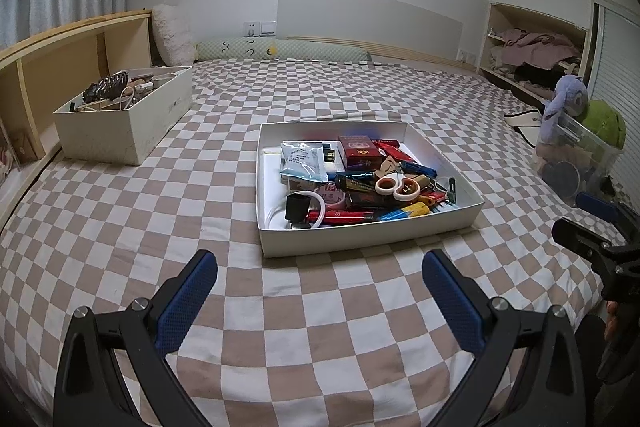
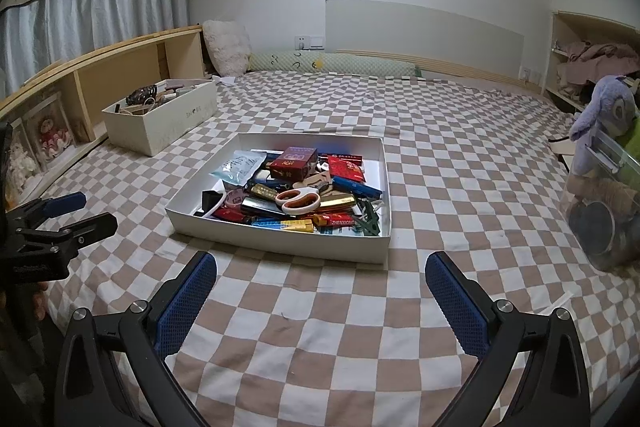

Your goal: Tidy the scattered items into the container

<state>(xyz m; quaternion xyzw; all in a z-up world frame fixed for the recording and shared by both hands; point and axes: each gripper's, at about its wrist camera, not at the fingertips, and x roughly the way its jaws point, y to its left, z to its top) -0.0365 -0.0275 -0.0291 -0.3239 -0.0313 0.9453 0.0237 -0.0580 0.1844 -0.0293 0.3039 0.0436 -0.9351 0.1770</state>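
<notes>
Both tools, left tool [image 1: 320, 269] and right tool [image 2: 320, 271], hover released at 6 o'clock of the shallow white cardboard tray [image 1: 362, 241], full of small items.

You see a shallow white tray [image 1: 366, 241] on the bed, heaped with scissors [image 1: 398, 187], boxes and lighters.

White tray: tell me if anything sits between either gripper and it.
Nothing visible does. Only bare checkered bedspread lies between the open left gripper and the white tray, likewise for the open right gripper.

White tray [image 1: 368, 239], tan/white check bedsheet [image 1: 320, 327].
</notes>
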